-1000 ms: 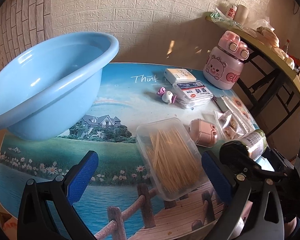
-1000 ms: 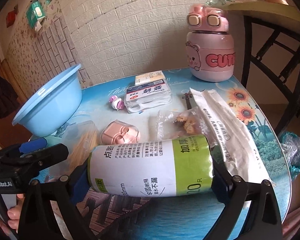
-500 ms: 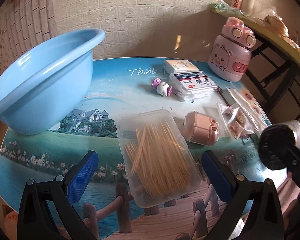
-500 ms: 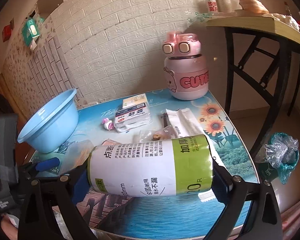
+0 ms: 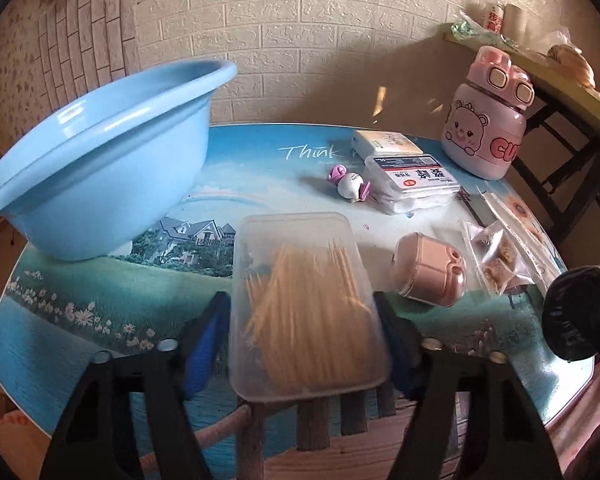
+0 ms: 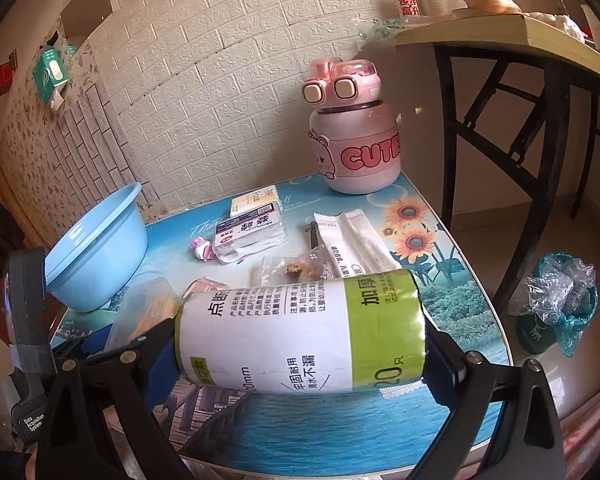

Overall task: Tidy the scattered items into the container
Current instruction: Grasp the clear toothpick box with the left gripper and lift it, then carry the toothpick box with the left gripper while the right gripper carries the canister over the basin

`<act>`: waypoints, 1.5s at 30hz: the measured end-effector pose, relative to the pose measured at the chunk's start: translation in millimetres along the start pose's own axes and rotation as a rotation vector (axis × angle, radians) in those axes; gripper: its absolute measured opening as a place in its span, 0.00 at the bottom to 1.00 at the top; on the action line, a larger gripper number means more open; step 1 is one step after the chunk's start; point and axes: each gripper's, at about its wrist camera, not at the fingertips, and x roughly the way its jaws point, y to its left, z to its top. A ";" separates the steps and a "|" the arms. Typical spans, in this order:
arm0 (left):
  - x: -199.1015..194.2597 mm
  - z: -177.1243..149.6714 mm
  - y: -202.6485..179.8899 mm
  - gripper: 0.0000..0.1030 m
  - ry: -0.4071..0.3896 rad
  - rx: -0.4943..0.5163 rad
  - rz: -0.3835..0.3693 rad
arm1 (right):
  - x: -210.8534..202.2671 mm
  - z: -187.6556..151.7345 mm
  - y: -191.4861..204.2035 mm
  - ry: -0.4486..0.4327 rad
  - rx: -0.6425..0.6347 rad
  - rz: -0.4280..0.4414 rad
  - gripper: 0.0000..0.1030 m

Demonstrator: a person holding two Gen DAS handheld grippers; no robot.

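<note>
My left gripper (image 5: pixel 300 332) tilts steeply down over the picture-printed bench (image 5: pixel 100 300). Its fingers (image 5: pixel 204 344) are closing around the clear plastic box of toothpicks (image 5: pixel 304 312), which lies flat between them; whether the pads press on it I cannot tell. My right gripper (image 6: pixel 300 344) points more shallowly, held above the bench, its fingers clenched on the ends of a white-and-green labelled roll (image 6: pixel 300 328) lying crosswise. The light blue plastic basin (image 5: pixel 96 168) stands far left.
</note>
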 end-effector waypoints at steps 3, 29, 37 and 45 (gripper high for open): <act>-0.7 -1.4 1.7 0.58 -0.010 0.006 -0.018 | 1.6 -1.3 4.7 0.008 -0.005 0.007 0.96; -80.5 23.2 41.2 0.57 -0.194 0.007 -0.185 | -26.3 11.3 52.7 -0.022 -0.039 -0.052 0.96; -116.4 57.0 64.9 0.57 -0.263 0.014 -0.157 | -38.2 40.6 90.2 -0.058 -0.076 -0.015 0.96; -125.3 82.4 100.4 0.57 -0.257 -0.034 -0.110 | -37.4 73.4 138.3 -0.073 -0.123 0.031 0.96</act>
